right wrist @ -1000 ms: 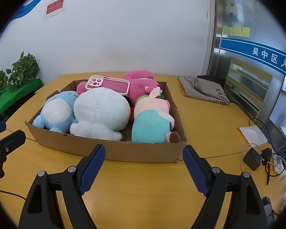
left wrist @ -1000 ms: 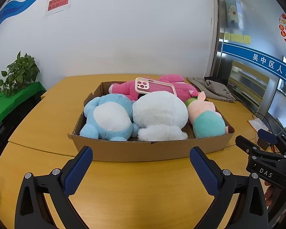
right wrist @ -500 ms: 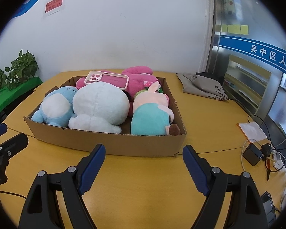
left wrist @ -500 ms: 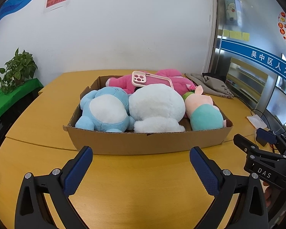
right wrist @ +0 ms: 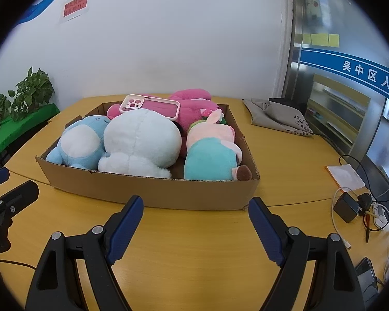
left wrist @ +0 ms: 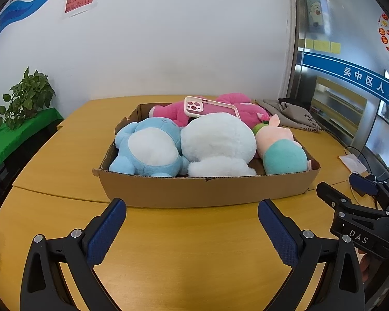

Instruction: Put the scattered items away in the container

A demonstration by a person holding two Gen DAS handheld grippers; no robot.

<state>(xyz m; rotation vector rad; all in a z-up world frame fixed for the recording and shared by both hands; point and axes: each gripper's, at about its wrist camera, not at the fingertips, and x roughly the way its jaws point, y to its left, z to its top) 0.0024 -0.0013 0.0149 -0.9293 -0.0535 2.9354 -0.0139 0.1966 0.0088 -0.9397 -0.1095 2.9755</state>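
wooden table [left wrist: 194,254] is seen bare in front of both grippers; nothing scattered is left on it near the jaws. cardboard box [left wrist: 207,191] is set dead ahead of both, long axis running left-right across the views, near wall facing the jaws.

box is packed: white plush [left wrist: 217,142] in the middle, blue plush [left wrist: 150,150] to its left, teal-and-pink plush [left wrist: 282,153] to its right, pink plush [left wrist: 220,106] laid along the back wall. pink phone case [left wrist: 210,107] is rested on top of the pink and white plush, tilted, long axis left-right, inside the box outline.

left gripper [left wrist: 192,225] is held wide open with nothing between the pads, short of the near wall, centred on the box. right gripper [right wrist: 194,223] is likewise spread wide and empty, lined up nearer the box's right end.

judged: task looks essentially done. grey cloth bag [right wrist: 280,116] is lying well apart past the box's right end; if it counts as an item, the right gripper is the nearer one, and the box must be passed on its right.
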